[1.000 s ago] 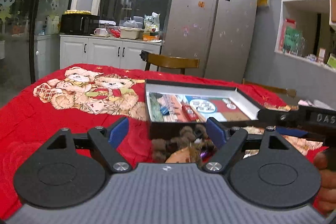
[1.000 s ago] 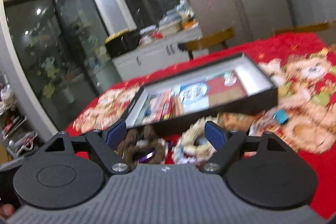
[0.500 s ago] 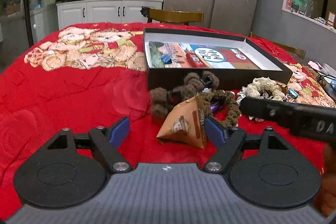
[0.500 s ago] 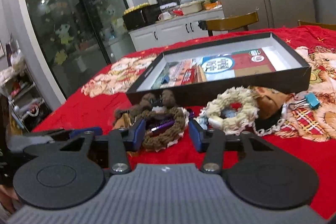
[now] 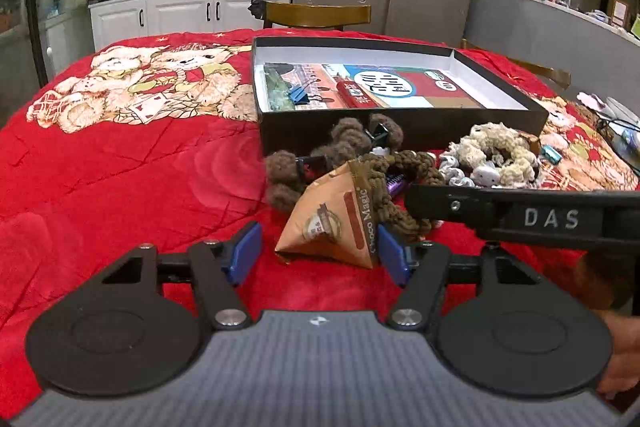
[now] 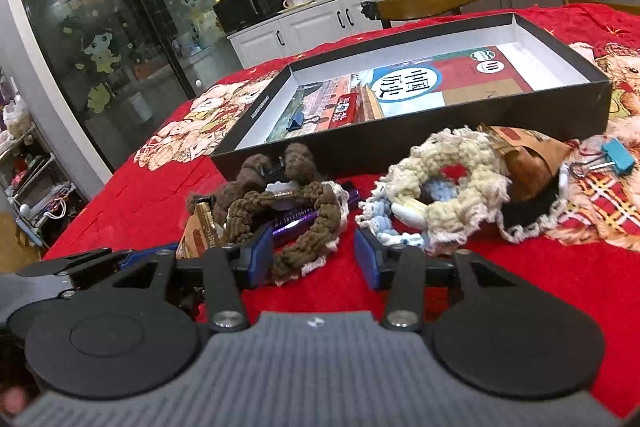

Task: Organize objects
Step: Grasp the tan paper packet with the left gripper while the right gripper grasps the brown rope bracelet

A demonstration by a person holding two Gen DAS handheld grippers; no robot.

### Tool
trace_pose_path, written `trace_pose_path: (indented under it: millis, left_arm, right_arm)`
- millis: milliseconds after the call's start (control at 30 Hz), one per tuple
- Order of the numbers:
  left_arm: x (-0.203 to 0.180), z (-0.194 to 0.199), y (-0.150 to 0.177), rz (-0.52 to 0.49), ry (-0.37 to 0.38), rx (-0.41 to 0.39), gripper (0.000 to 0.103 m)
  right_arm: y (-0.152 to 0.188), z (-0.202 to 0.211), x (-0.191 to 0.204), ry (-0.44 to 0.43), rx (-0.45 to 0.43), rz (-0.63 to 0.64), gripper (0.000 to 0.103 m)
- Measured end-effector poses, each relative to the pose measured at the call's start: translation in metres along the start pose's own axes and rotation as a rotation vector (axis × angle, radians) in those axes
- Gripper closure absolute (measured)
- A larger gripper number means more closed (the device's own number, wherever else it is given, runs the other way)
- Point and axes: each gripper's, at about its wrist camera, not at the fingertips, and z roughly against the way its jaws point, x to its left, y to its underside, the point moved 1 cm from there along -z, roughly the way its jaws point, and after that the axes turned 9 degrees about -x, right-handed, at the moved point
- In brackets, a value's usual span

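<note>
A brown triangular snack packet (image 5: 336,219) lies on the red blanket between the fingers of my left gripper (image 5: 318,257). Its jaws are closing; the right pad (image 5: 394,261) is at the packet's corner and the left pad stands apart. My right gripper (image 6: 313,261) has the near edge of a brown knitted scrunchie (image 6: 296,227) between its fingers. Its jaws are opening and the right pad (image 6: 368,263) is clear of the scrunchie. A purple bar (image 6: 296,223) lies in that scrunchie. Behind stands the open black box (image 5: 400,131) (image 6: 400,143).
The box holds a blue binder clip (image 5: 298,94), a small red box (image 5: 356,95) and a printed sheet. A cream scrunchie (image 6: 460,163), a second brown packet (image 6: 528,155) and a teal clip (image 6: 618,157) lie to the right. The right gripper's body (image 5: 520,215) crosses the left wrist view.
Both grippers have sunk toward the pile in front of the box. The left jaws have narrowed around the packet. The right jaws narrowed, then widened a little.
</note>
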Motion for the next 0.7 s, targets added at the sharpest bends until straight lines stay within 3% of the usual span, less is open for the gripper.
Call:
trace_pose_path:
  millis: [67, 167, 300, 367, 467, 533, 700]
  left_arm:
    - [-0.0007, -0.0012, 0.0000, -0.003, -0.008, -0.001, 0.036]
    - [-0.0032, -0.0001, 0.0005, -0.021, -0.024, -0.011, 0.049]
    - [-0.0025, 0.0001, 0.0000, -0.022, -0.025, -0.012, 0.050]
    - [-0.0032, 0.0004, 0.0002, -0.027, -0.028, -0.013, 0.051]
    - [-0.0029, 0.0004, 0.0002, -0.029, -0.028, -0.013, 0.051]
    - [-0.0030, 0.0008, 0.0001, -0.032, -0.031, -0.014, 0.051]
    - [-0.0047, 0.0020, 0.0010, -0.056, -0.041, -0.018, 0.050]
  right_arm:
    - [-0.0006, -0.0027, 0.0017, 0.012, -0.007, 0.004, 0.043]
    - [-0.0011, -0.0028, 0.0042, 0.022, -0.010, 0.015, 0.043]
    - [0.0003, -0.0023, 0.0048, 0.023, -0.009, 0.019, 0.046]
    - [0.0007, -0.0012, 0.0070, 0.041, -0.008, 0.035, 0.063]
    - [0.0021, 0.0013, 0.0101, 0.053, -0.004, 0.068, 0.080]
    - [0.0023, 0.0034, 0.0104, 0.051, -0.001, 0.076, 0.086]
    - [0.0001, 0.0065, 0.0076, 0.045, -0.001, 0.065, 0.090]
